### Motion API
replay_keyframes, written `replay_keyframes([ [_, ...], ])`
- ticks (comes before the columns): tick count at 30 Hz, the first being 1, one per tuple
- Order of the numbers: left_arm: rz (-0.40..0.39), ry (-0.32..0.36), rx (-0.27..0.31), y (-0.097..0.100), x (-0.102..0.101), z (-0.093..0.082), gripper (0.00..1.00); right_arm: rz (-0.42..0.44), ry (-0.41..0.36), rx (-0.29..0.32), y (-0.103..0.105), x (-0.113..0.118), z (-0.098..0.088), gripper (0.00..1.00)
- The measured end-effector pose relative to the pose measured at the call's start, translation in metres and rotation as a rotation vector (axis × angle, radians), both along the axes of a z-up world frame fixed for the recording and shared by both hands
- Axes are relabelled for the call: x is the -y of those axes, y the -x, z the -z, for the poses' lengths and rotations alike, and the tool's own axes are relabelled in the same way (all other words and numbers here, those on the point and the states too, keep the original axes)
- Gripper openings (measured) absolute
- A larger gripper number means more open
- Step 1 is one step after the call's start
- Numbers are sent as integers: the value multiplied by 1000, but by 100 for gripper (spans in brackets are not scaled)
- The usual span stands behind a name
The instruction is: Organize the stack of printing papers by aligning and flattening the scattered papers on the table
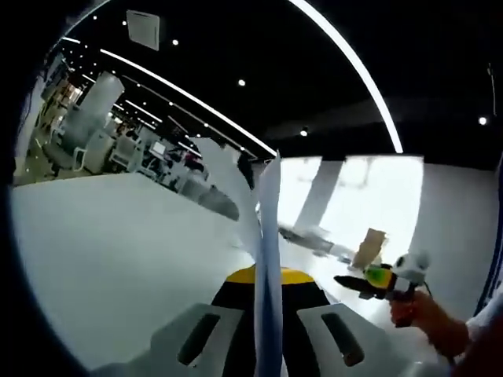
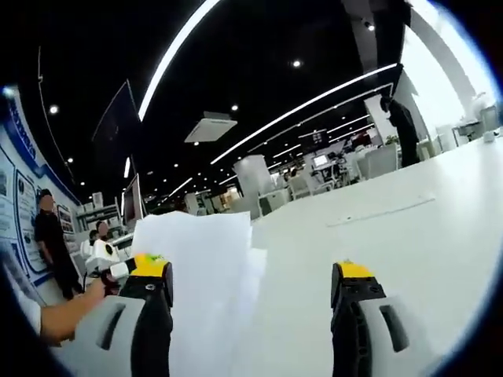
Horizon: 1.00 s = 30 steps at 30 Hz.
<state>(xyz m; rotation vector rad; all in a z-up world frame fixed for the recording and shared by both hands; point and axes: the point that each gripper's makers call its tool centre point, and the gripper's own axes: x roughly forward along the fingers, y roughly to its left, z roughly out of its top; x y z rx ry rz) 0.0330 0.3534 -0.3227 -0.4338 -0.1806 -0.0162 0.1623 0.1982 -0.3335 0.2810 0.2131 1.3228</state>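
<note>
- Our left tool [image 1: 267, 314] is clenched on the papers [image 1: 267, 236], held edge-on and upright between its jaws, rising toward twelve o'clock above the white bench [image 1: 118, 251].
- Our right tool [image 2: 251, 314] stands released, jaws wide apart; in its view the papers [image 2: 196, 267] fan out at nine o'clock, just beside its left jaw.
- We judge the aligning step is in hand: next, the sheets' edges need squaring against the bench, then laying flat.
</note>
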Motion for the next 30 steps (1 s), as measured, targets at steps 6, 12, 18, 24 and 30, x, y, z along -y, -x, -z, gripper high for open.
replay_keyframes([
  [6, 63, -41, 52, -2, 10, -9, 6, -111, 48, -8, -1, -4, 7, 78],
  [12, 143, -92, 132, 2, 29, -21, 6, -248, -31, -104, 13, -7, 7, 77],
  [18, 276, -86, 230, 10, 56, -35, 6, -385, -103, -159, 40, -12, -1, 77],
  [24, 354, -27, 280, 17, 68, -44, 6, -453, -156, -185, 50, -12, -9, 74],
  [30, 462, 72, 364, 32, 80, -60, 6, -539, -219, -268, 65, -8, -17, 68],
])
